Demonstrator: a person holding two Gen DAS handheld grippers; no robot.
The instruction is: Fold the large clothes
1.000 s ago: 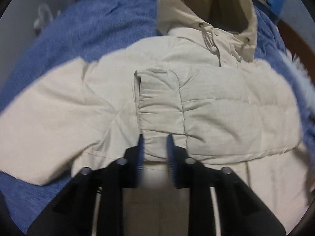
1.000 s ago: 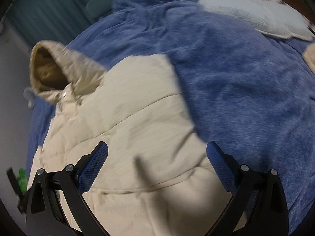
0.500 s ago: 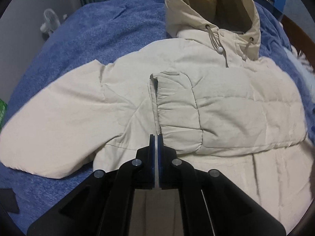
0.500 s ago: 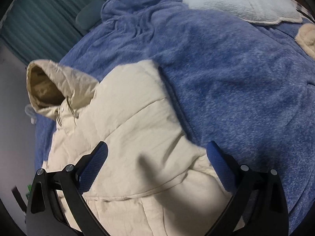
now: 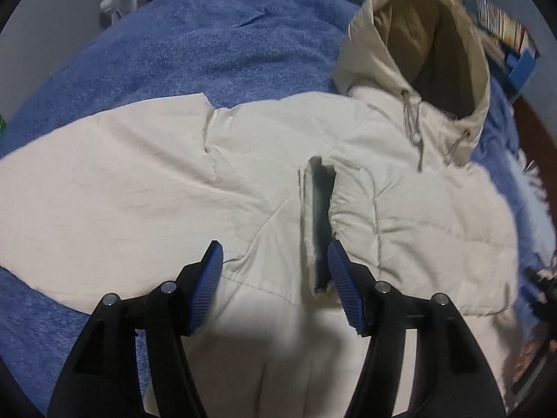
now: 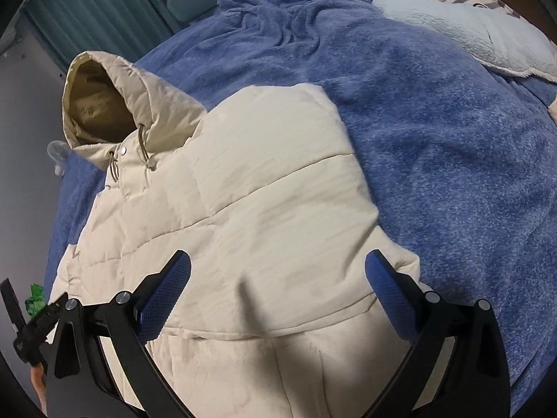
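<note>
Folding partly done: cream jacket (image 5: 348, 160) on blue bed (image 5: 209, 41), one sleeve (image 5: 417, 223) across chest, other sleeve (image 5: 104, 188) outstretched. Left gripper (image 5: 275, 278), right gripper (image 6: 278, 278): jaws wide, empty.

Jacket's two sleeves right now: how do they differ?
The folded sleeve lies across the chest of the jacket; the spread sleeve reaches out sideways over the blue blanket. The folded sleeve's cuff shows its dark opening; the spread sleeve's cuff is out of frame. Both are cream and quilted, and neither is gripped.
</note>
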